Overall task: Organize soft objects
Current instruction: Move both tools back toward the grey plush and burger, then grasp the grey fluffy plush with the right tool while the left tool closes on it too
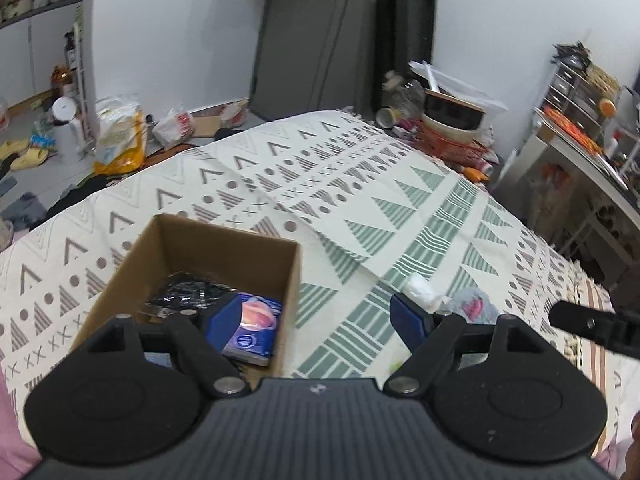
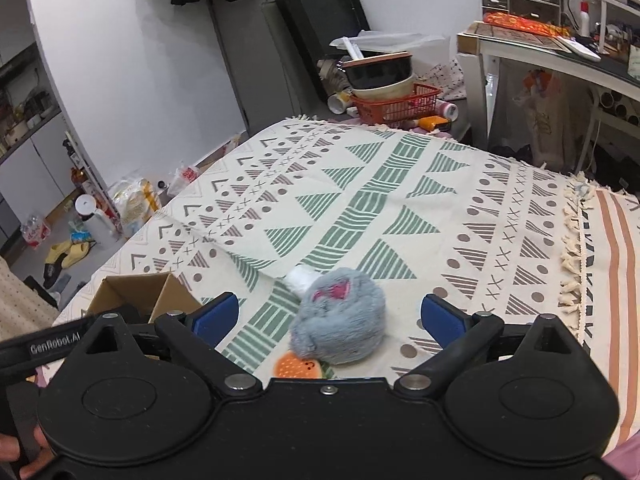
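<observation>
A grey plush toy (image 2: 340,320) with pink markings, a white tail and an orange piece (image 2: 296,366) at its near side lies on the patterned blanket (image 2: 360,200). My right gripper (image 2: 329,303) is open, one finger on each side of the plush and just above it, not touching. A brown cardboard box (image 1: 224,248) holds a shiny black item (image 1: 188,292) and a blue packet (image 1: 252,328). My left gripper (image 1: 312,312) is open and empty; its left finger hangs over the box, its right finger over the blanket. The plush (image 1: 472,304) also shows in the left wrist view.
A red basket (image 2: 396,108) with stacked bowls stands at the bed's far edge, with bottles around it. A white desk (image 2: 540,64) stands to the right. Bags, slippers and a white canister (image 1: 66,128) litter the floor on the left. The box (image 2: 136,292) sits left of the plush.
</observation>
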Available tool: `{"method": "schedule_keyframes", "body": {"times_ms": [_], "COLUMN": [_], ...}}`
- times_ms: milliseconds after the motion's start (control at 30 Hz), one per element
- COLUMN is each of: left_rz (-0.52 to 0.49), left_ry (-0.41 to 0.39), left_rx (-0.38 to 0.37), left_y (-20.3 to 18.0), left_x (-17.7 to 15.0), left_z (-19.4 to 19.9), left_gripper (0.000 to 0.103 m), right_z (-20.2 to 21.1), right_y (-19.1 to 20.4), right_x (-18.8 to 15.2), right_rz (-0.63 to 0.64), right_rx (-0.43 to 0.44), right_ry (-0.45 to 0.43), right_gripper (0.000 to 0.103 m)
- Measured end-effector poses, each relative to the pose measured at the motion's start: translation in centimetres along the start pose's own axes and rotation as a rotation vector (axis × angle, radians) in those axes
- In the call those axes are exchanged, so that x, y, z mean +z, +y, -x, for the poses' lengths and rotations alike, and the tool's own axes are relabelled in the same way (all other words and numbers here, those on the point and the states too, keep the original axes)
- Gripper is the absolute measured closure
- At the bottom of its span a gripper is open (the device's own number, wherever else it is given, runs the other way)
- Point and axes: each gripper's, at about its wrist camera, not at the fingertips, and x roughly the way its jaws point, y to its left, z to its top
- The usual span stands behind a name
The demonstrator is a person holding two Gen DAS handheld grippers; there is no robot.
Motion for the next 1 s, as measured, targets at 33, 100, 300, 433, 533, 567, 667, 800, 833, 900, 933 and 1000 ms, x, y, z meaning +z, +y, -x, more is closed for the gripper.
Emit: {"method": "schedule_keyframes", "body": {"times_ms": [33, 100, 300, 433, 533, 567, 667, 800, 833, 900, 933, 1000], "left_rz": [-0.011, -0.039, -0.083, -0.08, -0.089, -0.09, -0.1, -0.101, -0.096, -0.084, -0.079, -0.07], "left_ry": [0.0, 0.004, 0.013, -0.007, -0.006, 0.006, 0.019, 0.022, 0.026, 0.028, 0.027, 0.028], "left_rx": [-0.005, -0.007, -0.002, -0.048, -0.061, -0.064, -0.062, -0.065, -0.067, -0.073, -0.07, -0.066], "left_y": [-0.4, -1.1, -2.2, -2.7, -3.6, -4.0, -5.0, -6.0, -6.2, -6.5, -6.7, -7.1], "left_x": [-0.1, -0.3, -0.9, -1.1, -1.3, -1.3, -1.5, -1.5, -1.5, -1.6, -1.5, -1.3], "left_z": [-0.1, -0.4, -1.0, -0.8, -1.4, -1.9, -2.7, -3.5, -3.8, -4.7, -5.2, -6.1], "left_gripper": [0.023, 0.023, 0.023, 0.023, 0.023, 0.024, 0.024, 0.024, 0.024, 0.026, 0.027, 0.027], "right_z": [-0.1, -0.2, -0.6, -1.2, -2.2, -2.5, -3.7, -5.7, -6.3, -7.3, -7.8, -8.5], "right_y": [-0.3, -0.8, -2.6, -3.8, -4.7, -4.9, -5.4, -5.8, -5.9, -6.1, -6.1, -6.1], "right_x": [-0.1, -0.3, -0.9, -1.7, -2.4, -2.6, -3.0, -3.1, -3.1, -3.3, -3.4, -3.5], "right_rz": [-0.007, -0.022, -0.094, -0.125, -0.145, -0.153, -0.177, -0.219, -0.236, -0.282, -0.291, -0.292], "right_rx": [0.003, 0.01, 0.019, 0.005, 0.01, 0.015, 0.047, 0.087, 0.1, 0.132, 0.143, 0.147], "right_ry": [-0.003, -0.007, -0.011, 0.012, 0.063, 0.075, 0.109, 0.136, 0.142, 0.147, 0.148, 0.149], "right_gripper": [0.005, 0.005, 0.005, 0.006, 0.014, 0.016, 0.023, 0.032, 0.033, 0.035, 0.038, 0.039]}}
